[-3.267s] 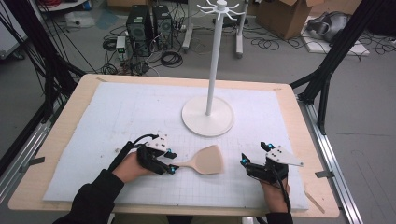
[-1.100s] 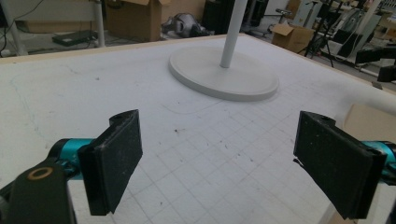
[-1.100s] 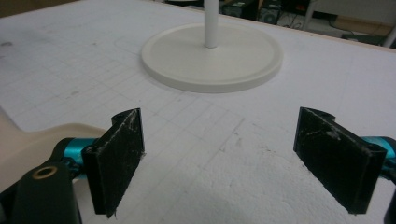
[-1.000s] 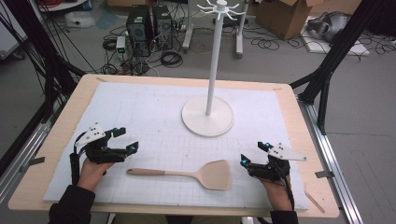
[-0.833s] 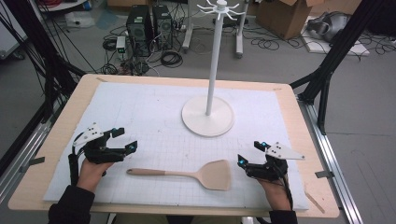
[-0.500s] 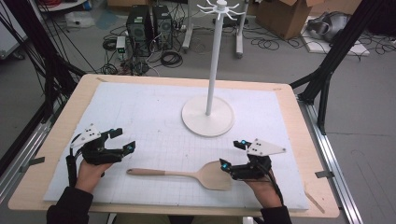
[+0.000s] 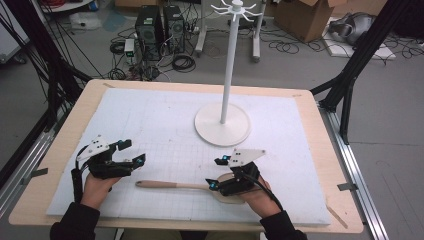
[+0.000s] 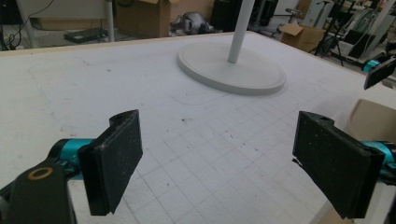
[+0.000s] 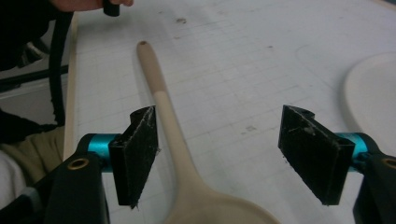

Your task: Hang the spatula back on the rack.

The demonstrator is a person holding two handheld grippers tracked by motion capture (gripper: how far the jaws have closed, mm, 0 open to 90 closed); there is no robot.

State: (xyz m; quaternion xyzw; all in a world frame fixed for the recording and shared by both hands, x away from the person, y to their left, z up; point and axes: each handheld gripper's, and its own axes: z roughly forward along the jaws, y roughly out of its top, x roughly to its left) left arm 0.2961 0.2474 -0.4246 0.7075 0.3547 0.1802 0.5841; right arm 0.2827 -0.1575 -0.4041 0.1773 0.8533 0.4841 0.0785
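Note:
A beige wooden spatula (image 7: 170,185) lies flat on the white grid mat, handle pointing left. My right gripper (image 7: 216,173) hovers over its blade end, hiding part of the blade. In the right gripper view the spatula's neck (image 9: 163,107) runs between the jaws, close beside the left one, and neither pad presses on it. The right gripper (image 9: 224,154) is open, and its jaws have just been closing. My left gripper (image 7: 132,151) rests at the mat's left, open and holding nothing. The left gripper (image 8: 219,163) faces the spatula's blade (image 8: 369,121).
A white hook stand rises from a round base (image 7: 222,125) at the mat's middle back, also seen as the base (image 8: 233,70) in the left gripper view. The mat (image 7: 160,120) covers a wooden table (image 7: 65,135). Cables, computers and boxes lie on the floor beyond.
My right gripper has moved left from the mat's right side to over the spatula's blade end, and its jaws have narrowed. The left gripper and the spatula have stayed put.

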